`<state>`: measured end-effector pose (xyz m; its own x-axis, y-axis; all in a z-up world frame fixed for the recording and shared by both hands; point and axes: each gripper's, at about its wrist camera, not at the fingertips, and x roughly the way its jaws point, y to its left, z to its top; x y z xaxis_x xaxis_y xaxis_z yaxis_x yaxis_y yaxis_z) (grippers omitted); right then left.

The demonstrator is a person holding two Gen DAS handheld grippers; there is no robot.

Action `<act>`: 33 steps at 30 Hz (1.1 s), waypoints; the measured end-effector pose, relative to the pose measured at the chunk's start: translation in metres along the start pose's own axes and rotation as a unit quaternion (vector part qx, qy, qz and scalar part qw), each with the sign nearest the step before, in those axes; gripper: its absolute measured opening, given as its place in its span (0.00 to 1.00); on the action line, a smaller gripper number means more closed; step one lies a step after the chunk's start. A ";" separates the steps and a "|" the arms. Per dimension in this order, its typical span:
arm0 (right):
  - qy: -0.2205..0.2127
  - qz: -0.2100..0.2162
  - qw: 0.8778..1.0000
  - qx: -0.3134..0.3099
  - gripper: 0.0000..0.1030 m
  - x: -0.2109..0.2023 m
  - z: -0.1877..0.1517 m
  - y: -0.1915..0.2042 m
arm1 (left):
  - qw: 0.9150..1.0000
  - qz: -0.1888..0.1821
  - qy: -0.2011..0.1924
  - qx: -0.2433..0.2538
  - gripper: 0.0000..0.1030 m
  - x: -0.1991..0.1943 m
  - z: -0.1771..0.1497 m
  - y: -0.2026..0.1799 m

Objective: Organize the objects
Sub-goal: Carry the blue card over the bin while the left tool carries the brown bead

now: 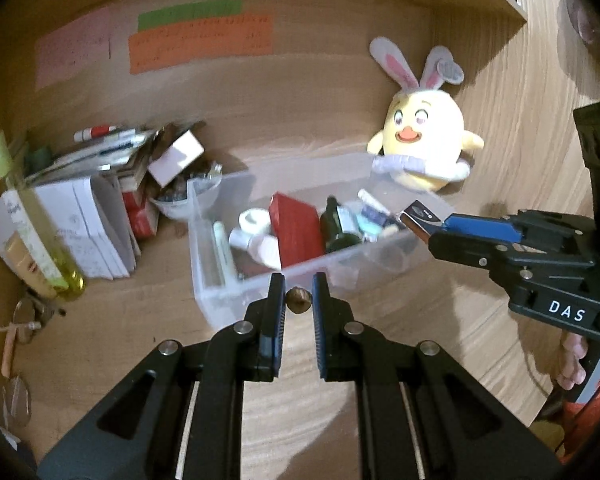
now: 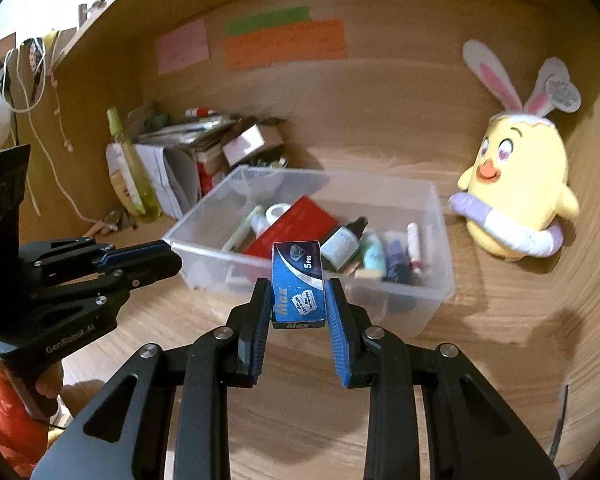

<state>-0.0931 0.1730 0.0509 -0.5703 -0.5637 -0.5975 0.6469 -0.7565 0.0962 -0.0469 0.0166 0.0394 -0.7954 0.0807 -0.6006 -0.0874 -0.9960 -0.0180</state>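
While clutter sat piled at the far left of the bench (image 1: 100, 340), the left claw (image 1: 299, 298) was clenched on a small brown thing (image 1: 299, 301), perhaps a cork or nut; blur hid which. Just beyond it lay the clear bin (image 2: 440, 280), already holding bottles and a red box (image 2: 292, 224), its long axis running across both claws' line of reach. The right claw (image 2: 299, 300) was grasping a blue box (image 2: 298, 280) endwise, hanging before the bin's near wall, well left of the plush chick (image 2: 516, 184). Both claws looked about equally near the bin.
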 end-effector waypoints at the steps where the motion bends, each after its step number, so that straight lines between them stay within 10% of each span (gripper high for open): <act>1: -0.002 -0.001 1.000 0.000 0.24 0.000 0.002 -0.001 | 1.000 0.001 -0.005 0.001 0.12 0.000 0.004 0.000; 19: -0.044 -0.034 0.998 -0.001 0.24 0.004 0.046 -0.024 | 0.999 0.003 -0.017 -0.038 0.12 0.026 0.048 0.019; 33: 0.006 -0.033 0.999 0.017 0.24 0.054 0.045 -0.037 | 0.998 -0.005 0.004 -0.070 0.12 0.042 0.049 0.040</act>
<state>-0.1709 0.1554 0.0509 -0.6046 -0.5087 -0.6130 0.5904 -0.8027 0.0838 -0.1129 -0.0176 0.0522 -0.7899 0.0912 -0.6064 -0.0107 -0.9908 -0.1350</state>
